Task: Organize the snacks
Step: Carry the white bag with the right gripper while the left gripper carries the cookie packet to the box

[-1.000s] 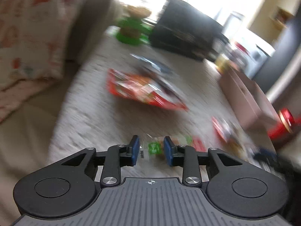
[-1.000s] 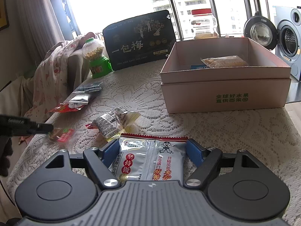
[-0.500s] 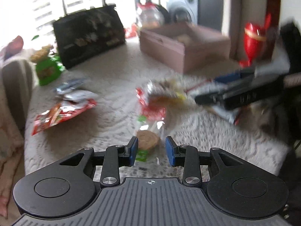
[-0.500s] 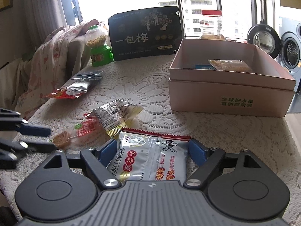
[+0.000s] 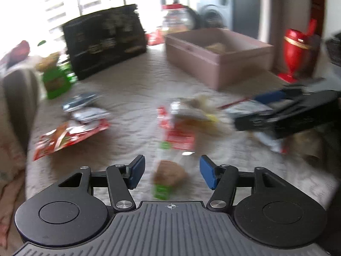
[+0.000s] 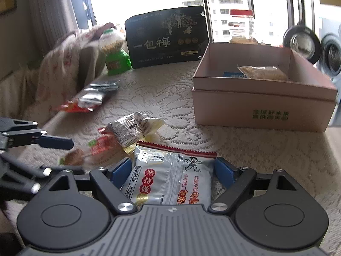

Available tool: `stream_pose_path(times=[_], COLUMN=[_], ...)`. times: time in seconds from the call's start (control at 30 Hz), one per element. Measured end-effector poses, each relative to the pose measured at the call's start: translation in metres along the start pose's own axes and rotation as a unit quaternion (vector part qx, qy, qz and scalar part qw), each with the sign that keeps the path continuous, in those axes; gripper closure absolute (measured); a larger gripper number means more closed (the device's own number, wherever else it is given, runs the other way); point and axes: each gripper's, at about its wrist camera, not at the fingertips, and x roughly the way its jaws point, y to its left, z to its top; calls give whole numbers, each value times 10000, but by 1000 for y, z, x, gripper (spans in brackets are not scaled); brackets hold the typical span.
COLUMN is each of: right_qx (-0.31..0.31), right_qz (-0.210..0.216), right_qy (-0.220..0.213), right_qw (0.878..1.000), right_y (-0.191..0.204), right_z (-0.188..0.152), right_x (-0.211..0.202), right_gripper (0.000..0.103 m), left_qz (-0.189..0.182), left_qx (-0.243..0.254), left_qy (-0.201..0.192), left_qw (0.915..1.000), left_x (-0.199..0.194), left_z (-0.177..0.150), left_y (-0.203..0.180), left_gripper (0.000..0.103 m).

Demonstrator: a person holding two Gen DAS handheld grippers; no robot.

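1. Left gripper [image 5: 172,171]: matte black body, with a grey ribbed plate running along the bottom edge of the left wrist view.
2. Two round black housings, one on each side, each carrying a shallow circular disc.
3. Black linkage bars pinned with silver screws, ending in flat blue pads [image 5: 136,171].
4. Small crosshair mark printed at the centre of the ribbed plate.
5. Right gripper [image 6: 173,171]: same build, with black housings, grey ribbed plate, silver screw heads, blue pads [image 6: 224,173] and crosshair mark.
6. Seen side-on from the right wrist view, left gripper shows thin black rods tipped with silver bolts.
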Motion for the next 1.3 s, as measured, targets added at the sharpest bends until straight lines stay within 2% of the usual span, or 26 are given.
stream_pose_path(times=[0.17,0.27,0.37,0.43,0.5,0.6,0.8,0.83,0.87,1.03,1.17,1.3], right_qx=[39,-61,49,-36,-138,-378,-587,-632,-697,-1119,-1101,-1033], right_qz=[131,105,-74,-287,-269,-176,-441,-483,-537,-687,-546,-604], right_qy=[65,196,-72,-82,-54,47,197,186,201,170,28,-152], right_qw=[9999,9997,9999,9995,9995,9991,9971,9967,9959,9912,9924,9927], right_y=[-3,0,2,7,12,20,27,28,31,43,42,34], right_z=[1,1,-11,-19,-23,-24,-22,-22,-22,-27,-26,-23], right_x=[-1,-10,-34,-42,-46,-42,-21,-21,-21,-30,-47,-63], right_gripper=[18,18,18,18,18,18,18,20,26,27,27,27], left_qz=[-34,-230,-358,-338,-278,-165,-213,-236,-253,-314,-193,182], left_qx=[-328,-539,-575,-628,-598,-494,-658,-681,-670,-599,-767,-709], left_qy=[140,166,172,183,167,151,111,60,-2,-87,67,257], left_qw=[9994,9981,9976,9973,9977,9985,9975,9974,9974,9977,9968,9970], left_x=[13,10,5,1,-1,-3,-4,-5,-6,-11,-11,-12], left_z=[1,3,-2,-5,-7,-10,-12,-14,-16,-24,-17,-10], left_y=[12,15,10,4,-2,-9,-6,-5,-5,-6,-9,-23], left_gripper=[40,56,55,56,56,55,55,55,55,55,55,58])
